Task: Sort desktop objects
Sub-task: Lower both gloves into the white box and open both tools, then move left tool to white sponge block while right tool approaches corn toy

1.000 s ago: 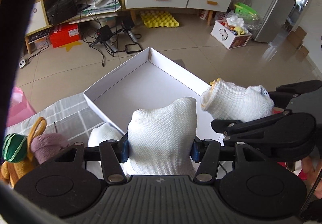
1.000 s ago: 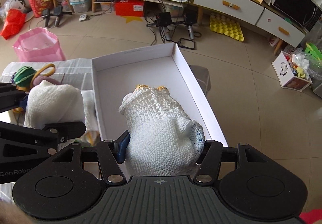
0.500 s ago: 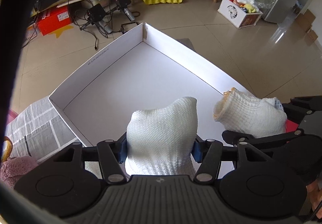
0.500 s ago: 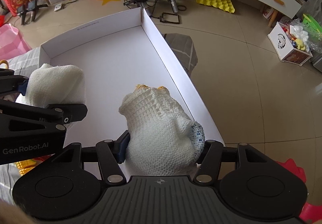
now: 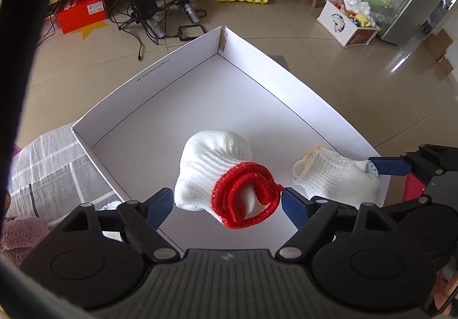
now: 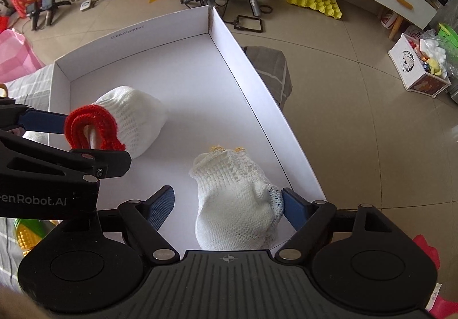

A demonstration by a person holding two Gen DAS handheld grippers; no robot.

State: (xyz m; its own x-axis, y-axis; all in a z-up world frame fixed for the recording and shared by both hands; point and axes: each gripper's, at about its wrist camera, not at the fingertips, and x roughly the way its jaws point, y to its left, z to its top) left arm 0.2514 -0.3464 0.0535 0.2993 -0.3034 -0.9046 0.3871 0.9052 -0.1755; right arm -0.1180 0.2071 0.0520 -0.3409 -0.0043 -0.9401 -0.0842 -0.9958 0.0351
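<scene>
Both grippers are hanging over the white cardboard box, pointing steeply down into it, and both sets of jaws are opening right now.

The left gripper has a rolled-up white knit glove with a red cuff between its blue pads. The pads stand off the fabric on the left side, while the right pad is just at the red cuff, so it no longer looks squeezed. The glove sits on the box floor toward the near-left part, red cuff facing back up at the camera. In the right wrist view the same glove lies close to the box's left wall, with the left gripper's arm coming in from the left edge.

The right gripper is over a second rolled white knit glove, this one with a thin yellow trim at its far end. It rests on the box floor near the right wall, close to the near-right corner. The left pad is clearly away from it; the right pad is touching or just beside the fabric, can't tell which.

The two gloves are apart from each other, with bare box floor between them. The box sits on a grey checked cloth.
</scene>
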